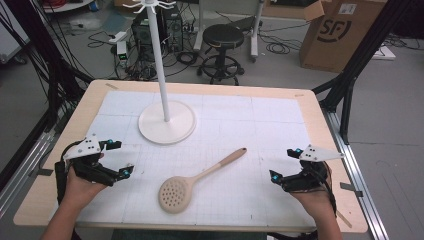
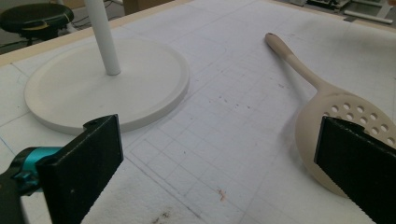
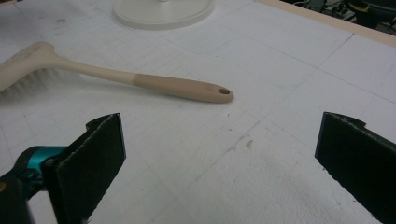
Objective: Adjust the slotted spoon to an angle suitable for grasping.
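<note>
A beige slotted spoon (image 1: 197,181) lies flat on the white mat, its perforated bowl toward the front and its handle pointing back and right. The left gripper view has its bowl (image 2: 327,126) just beyond the right jaw; the right gripper view has its handle (image 3: 154,84) with a hole at the tip. A white stand (image 1: 166,121) with a round base and a tall pole rises behind it. My left gripper (image 1: 120,159) rests at the front left, open and empty. My right gripper (image 1: 285,164) sits at the front right, also open and empty.
The mat (image 1: 260,125) covers a light wooden table (image 1: 320,120). Beyond the far edge stand a black stool (image 1: 222,50), a cardboard box (image 1: 340,32) and tangled cables on the floor. Black frame posts flank both sides.
</note>
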Demonstrator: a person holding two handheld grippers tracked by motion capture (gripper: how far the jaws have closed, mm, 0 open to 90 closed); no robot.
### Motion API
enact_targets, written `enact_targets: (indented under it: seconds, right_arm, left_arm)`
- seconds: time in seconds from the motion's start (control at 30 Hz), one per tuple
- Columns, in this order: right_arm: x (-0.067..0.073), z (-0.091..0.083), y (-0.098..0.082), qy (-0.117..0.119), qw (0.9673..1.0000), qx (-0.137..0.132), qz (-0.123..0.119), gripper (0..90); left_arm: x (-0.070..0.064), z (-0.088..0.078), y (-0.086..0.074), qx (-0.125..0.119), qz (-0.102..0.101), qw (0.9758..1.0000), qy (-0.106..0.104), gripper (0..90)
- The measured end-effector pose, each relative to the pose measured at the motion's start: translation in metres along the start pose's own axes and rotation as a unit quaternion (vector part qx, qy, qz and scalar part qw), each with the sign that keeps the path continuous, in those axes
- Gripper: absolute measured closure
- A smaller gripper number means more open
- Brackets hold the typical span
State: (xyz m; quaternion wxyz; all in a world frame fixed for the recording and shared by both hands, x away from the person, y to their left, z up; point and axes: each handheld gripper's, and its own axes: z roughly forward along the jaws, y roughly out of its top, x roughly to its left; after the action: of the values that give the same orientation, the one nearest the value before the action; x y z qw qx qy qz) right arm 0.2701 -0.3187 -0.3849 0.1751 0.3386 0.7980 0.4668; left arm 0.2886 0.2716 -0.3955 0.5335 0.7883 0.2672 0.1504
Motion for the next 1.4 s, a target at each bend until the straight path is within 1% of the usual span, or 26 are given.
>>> enact_targets:
  seconds: [0.03,0.13,0.27,0.37,0.53,0.7,0.77,0.83,0.9,0.97,1.03,1.07,1.27,1.4]
  right_arm:
    - [0.0,0.001,0.0,0.0,1.0,0.0,-0.004,0.5]
    - [0.001,0.004,0.0,0.002,1.0,0.005,-0.003,0.5]
    - [0.001,0.005,0.0,0.004,0.9999,0.008,-0.008,0.5]
    - [0.005,0.005,0.003,0.006,0.9999,0.006,-0.007,0.5]
    - [0.007,0.007,0.005,0.008,0.9998,0.009,-0.016,0.5]
    - [0.011,0.014,0.006,0.012,0.9995,0.02,-0.021,1.2]
    - [0.013,0.019,0.008,0.011,0.9993,0.025,-0.026,1.2]
    - [0.017,0.024,0.009,0.015,0.9989,0.032,-0.031,1.2]
    - [0.021,0.028,0.012,0.017,0.9982,0.04,-0.04,1.4]
    - [0.025,0.031,0.013,0.025,0.9972,0.048,-0.05,3.9]
    - [0.029,0.034,0.014,0.026,0.9966,0.053,-0.058,4.0]
    - [0.03,0.034,0.015,0.028,0.9962,0.054,-0.061,4.1]
    - [0.035,0.033,0.022,0.028,0.9959,0.05,-0.069,4.8]
    - [0.037,0.034,0.025,0.029,0.9954,0.053,-0.074,6.4]
  left_arm:
    - [0.0,0.0,0.0,-0.001,-0.002,1.0,0.001,1.7]
    - [-0.001,0.0,0.0,-0.001,0.0,1.0,0.002,1.8]
    - [0.0,0.001,0.0,0.001,0.0,1.0,0.003,1.8]
    - [0.0,0.0,0.0,-0.002,-0.002,1.0,0.004,1.8]
    - [0.0,0.0,0.0,-0.002,-0.001,1.0,0.004,1.8]
    - [0.0,0.0,0.0,0.0,0.0,1.0,0.004,1.7]
    - [0.0,0.0,0.0,0.0,0.001,1.0,0.003,1.8]
    - [-0.001,0.0,0.0,0.0,0.001,1.0,0.002,1.8]
    - [-0.001,-0.001,0.0,-0.003,0.002,1.0,0.002,1.8]
    - [-0.001,-0.003,0.001,-0.005,0.001,1.0,0.002,1.8]
    - [0.001,-0.004,0.001,-0.008,-0.002,1.0,0.004,1.8]
    - [0.001,-0.005,0.0,-0.009,-0.005,0.9999,0.004,1.7]
    - [0.002,-0.004,-0.001,-0.004,-0.005,1.0,0.005,1.8]
    - [0.001,-0.004,0.0,-0.008,-0.005,1.0,0.001,1.8]
